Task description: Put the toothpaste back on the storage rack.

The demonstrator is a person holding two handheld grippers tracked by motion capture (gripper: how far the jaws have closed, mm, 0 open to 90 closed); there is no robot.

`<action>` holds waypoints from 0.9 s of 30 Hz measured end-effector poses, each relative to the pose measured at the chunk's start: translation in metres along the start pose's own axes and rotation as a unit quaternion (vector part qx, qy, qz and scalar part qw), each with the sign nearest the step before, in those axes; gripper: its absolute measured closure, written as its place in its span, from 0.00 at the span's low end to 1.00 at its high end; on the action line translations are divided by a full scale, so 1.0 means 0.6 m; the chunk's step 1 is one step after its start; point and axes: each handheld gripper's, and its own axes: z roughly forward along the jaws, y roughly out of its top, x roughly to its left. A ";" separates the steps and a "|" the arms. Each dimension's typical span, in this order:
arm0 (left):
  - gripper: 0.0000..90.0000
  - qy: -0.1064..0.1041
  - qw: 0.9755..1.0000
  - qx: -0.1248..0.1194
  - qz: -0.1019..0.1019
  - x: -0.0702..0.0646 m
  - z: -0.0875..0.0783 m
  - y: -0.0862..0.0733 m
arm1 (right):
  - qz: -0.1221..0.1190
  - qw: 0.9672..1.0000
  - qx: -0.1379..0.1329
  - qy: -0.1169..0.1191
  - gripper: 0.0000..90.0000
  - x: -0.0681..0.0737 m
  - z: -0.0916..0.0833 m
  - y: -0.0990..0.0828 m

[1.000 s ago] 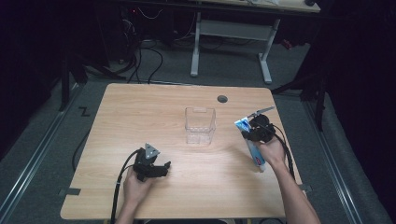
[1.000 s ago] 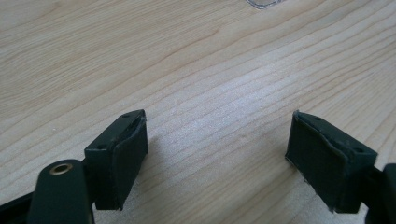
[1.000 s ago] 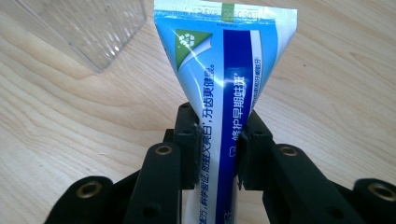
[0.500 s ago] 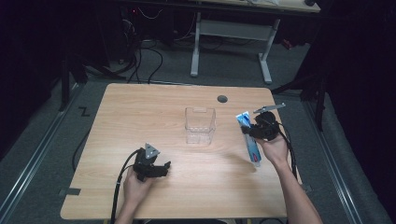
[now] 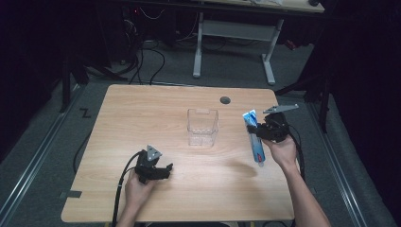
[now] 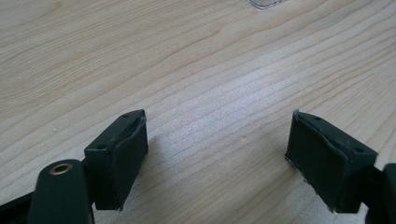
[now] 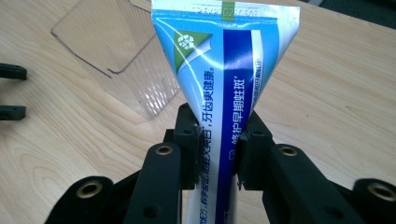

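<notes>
**Toothpaste tube clamped in right gripper above table**

Dark floor with cables and a white-legged desk frame surrounds the work area; a light wooden table [image 5: 142,118] occupies the centre of the high view, with a round grommet hole [image 5: 225,100] near its far edge. At mid-table stands a clear plastic container [image 5: 202,126], upright and open at the top. To its right, the right gripper [image 5: 265,130] is clamped on a blue-and-white toothpaste tube [image 5: 255,142]; the jaws pinch the tube partway along its body; the flat crimped end [image 7: 224,14] points away from the hand, beside the container and apart from it. At the near left, the left gripper [image 5: 161,171] rests low over the table; its jaws stand apart over bare wood.
</notes>
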 end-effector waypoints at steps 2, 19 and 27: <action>0.23 -0.001 1.000 0.001 0.000 0.000 0.000 0.000 | -0.002 1.000 -0.004 0.007 0.82 0.002 -0.001 0.002; 0.23 0.001 1.000 0.001 -0.001 0.000 0.000 0.000 | 0.003 0.998 -0.043 0.050 0.82 0.026 -0.004 0.015; 0.23 0.001 1.000 0.001 -0.001 0.000 0.000 0.000 | -0.011 0.997 -0.059 0.056 0.81 0.040 -0.009 0.036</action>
